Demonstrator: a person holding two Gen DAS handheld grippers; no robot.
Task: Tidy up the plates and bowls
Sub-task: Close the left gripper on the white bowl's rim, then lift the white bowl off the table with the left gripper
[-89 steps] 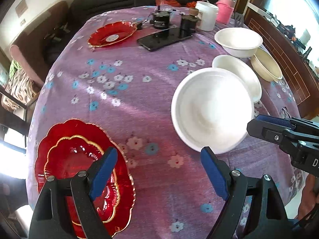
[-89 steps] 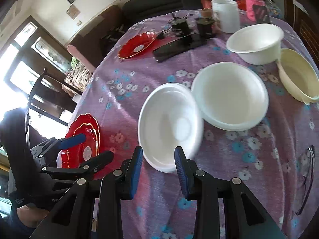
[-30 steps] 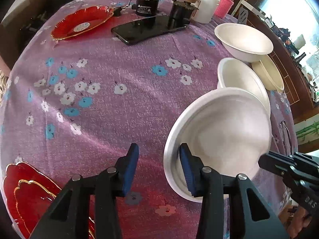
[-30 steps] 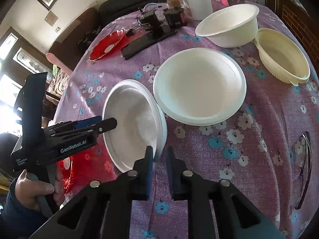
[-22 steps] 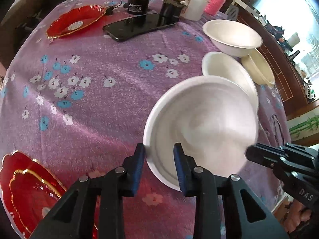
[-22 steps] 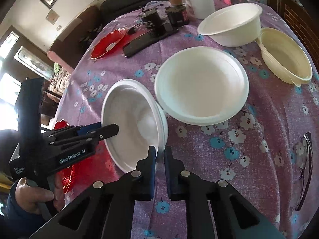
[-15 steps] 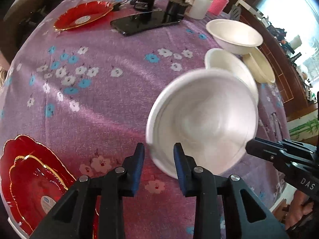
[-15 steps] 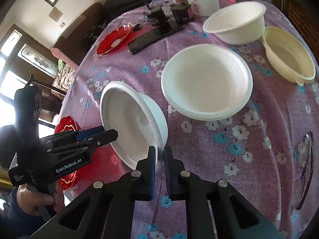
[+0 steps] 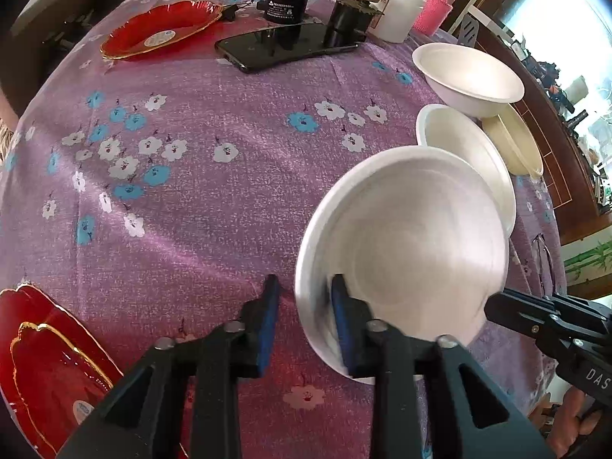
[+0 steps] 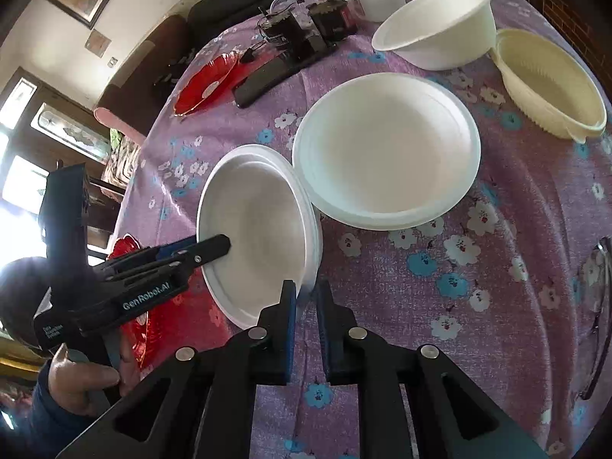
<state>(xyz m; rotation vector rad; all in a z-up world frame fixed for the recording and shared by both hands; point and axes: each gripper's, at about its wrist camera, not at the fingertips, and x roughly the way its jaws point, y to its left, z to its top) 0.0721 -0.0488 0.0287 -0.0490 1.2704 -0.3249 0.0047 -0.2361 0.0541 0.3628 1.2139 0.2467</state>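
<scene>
Both cameras ride on hand-held grippers and look steeply down along their own fingers at a table under a purple flowered cloth (image 9: 214, 199). The left wrist view sits close above the near left part of the table and faces its far edge. The right wrist view hangs close above the near right part and faces the far left corner. Both views share the tilted white plate (image 9: 413, 237) (image 10: 260, 229), the flat white plate (image 10: 386, 153) behind it and the table's far edge.

A white foam plate (image 9: 413, 244) tilts above the purple cloth beside a flat stack of white plates (image 10: 386, 153), near a white bowl (image 10: 440, 23), cream bowl (image 10: 550, 88) and red glass plates (image 9: 49, 359).
</scene>
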